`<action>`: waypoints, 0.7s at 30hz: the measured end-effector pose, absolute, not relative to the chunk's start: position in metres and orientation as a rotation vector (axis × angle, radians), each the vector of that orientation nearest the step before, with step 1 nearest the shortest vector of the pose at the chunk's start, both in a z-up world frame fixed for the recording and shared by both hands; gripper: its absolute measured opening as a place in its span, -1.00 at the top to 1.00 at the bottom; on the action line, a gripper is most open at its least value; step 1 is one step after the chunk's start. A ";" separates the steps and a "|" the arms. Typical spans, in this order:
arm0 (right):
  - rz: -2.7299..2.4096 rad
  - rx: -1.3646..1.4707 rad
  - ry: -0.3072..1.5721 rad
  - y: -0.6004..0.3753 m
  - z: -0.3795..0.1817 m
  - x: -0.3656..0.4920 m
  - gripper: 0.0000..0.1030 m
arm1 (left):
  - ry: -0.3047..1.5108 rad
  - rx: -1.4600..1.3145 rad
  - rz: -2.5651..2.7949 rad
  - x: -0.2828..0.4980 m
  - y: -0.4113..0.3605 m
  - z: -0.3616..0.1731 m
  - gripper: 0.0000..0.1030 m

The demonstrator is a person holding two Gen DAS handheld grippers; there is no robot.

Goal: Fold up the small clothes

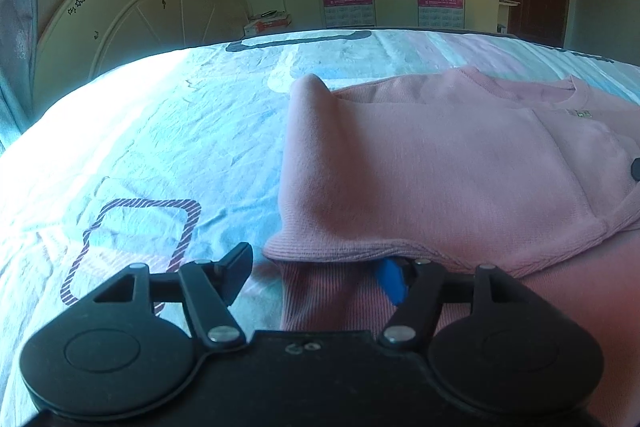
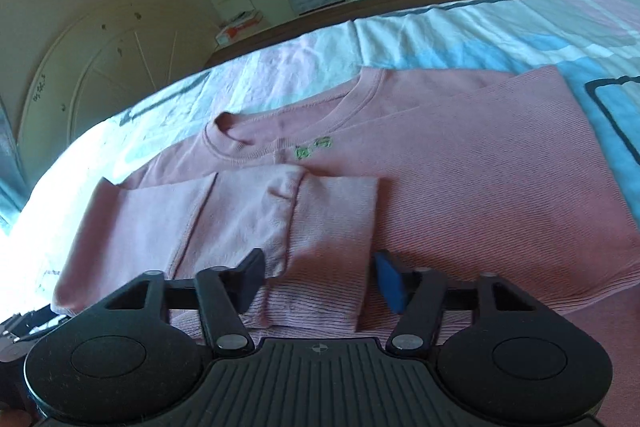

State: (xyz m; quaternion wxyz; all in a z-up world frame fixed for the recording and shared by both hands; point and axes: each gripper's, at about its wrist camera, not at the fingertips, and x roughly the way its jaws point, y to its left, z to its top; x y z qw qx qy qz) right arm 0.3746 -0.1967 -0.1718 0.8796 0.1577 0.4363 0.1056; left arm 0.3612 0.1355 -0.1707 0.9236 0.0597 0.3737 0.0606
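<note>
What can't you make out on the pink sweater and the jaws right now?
- Left wrist view: the pink sweater hem covers the blue pad; grip unclear.
- Left wrist view: the sweater's right side runs off the frame edge.
- Right wrist view: the gripper body hides the folded sleeve cuff end.
- Right wrist view: the green chest emblem is too small to read.

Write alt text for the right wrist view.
A pink sweatshirt lies flat on a light blue patterned bedsheet, one sleeve folded across its chest. The right gripper hangs open over the sleeve's cuff.
</note>
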 end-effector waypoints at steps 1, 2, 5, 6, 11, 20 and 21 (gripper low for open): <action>0.225 0.300 0.910 -0.189 -0.174 0.374 0.33 | 0.763 0.125 0.123 0.361 0.135 -0.170 -0.21; 0.241 0.284 0.916 -0.184 -0.173 0.375 0.70 | 0.757 0.128 0.122 0.362 0.135 -0.170 -0.19; 0.263 0.223 0.880 -0.175 -0.165 0.371 0.81 | 0.746 0.147 0.126 0.361 0.135 -0.170 -0.13; 0.249 0.201 0.842 -0.176 -0.158 0.368 0.81 | 0.741 0.151 0.130 0.361 0.135 -0.170 -0.13; 0.187 0.050 0.698 -0.188 -0.126 0.356 0.83 | 0.731 0.144 0.155 0.362 0.141 -0.171 0.04; 0.095 -0.004 0.864 -0.213 -0.178 0.367 0.82 | 0.725 0.079 0.139 0.349 0.146 -0.171 0.83; 0.098 0.016 0.864 -0.218 -0.175 0.365 0.82 | 0.740 0.087 0.121 0.346 0.147 -0.171 0.83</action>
